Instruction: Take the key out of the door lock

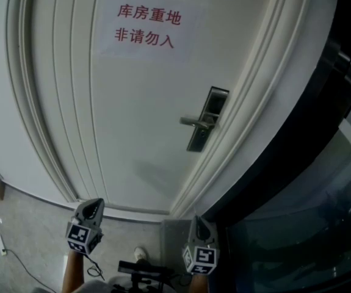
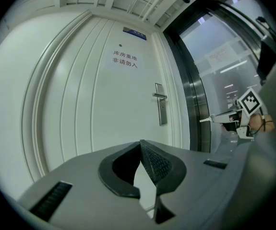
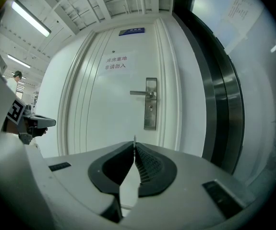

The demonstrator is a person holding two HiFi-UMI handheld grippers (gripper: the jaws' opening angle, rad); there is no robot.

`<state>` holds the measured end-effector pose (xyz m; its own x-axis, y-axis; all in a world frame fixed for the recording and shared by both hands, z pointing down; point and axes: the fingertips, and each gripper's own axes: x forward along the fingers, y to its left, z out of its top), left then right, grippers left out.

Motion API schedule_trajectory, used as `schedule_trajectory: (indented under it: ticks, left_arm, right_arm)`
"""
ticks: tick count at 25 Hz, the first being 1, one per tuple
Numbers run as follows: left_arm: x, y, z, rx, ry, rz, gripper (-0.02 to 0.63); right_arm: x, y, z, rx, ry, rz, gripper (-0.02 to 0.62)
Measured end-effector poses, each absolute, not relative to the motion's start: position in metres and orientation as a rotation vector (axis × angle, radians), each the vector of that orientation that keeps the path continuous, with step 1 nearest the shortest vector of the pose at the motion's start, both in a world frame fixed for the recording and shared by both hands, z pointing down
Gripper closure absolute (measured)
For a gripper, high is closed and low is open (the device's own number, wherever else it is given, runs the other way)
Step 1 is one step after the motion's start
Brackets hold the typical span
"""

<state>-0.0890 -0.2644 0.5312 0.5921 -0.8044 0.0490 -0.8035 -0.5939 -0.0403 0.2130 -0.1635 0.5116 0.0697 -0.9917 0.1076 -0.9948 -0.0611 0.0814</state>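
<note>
Right gripper point(image 3: 134, 146) pinching almost fully together on key point(image 3: 134, 139), thin metal edge poking out at tips. Left gripper point(image 2: 140, 146) jaws meeting at tips, gripping nothing. Both grippers hanging low, pointing at white door point(image 3: 109, 114), well apart from it. Lock plate point(image 3: 150, 121) showing dark keyhole below handle point(image 3: 140, 93).

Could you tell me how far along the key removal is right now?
Largely done, it seems: the right gripper stands back from the door, shut on a thin sliver, apparently the key. No key shows at the lock plate. The left gripper is shut and empty. Nothing obvious remains.
</note>
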Motion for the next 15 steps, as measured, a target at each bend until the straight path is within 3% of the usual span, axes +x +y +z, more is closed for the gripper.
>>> schedule_trajectory:
  ticks: [15]
  left_arm:
    - [-0.0906,-0.266,0.5324,-2.786,1.415,-0.093,0.597]
  right_arm:
    - [0.2134,-0.1658,0.5122,2.202,-2.066,0.027,0.575]
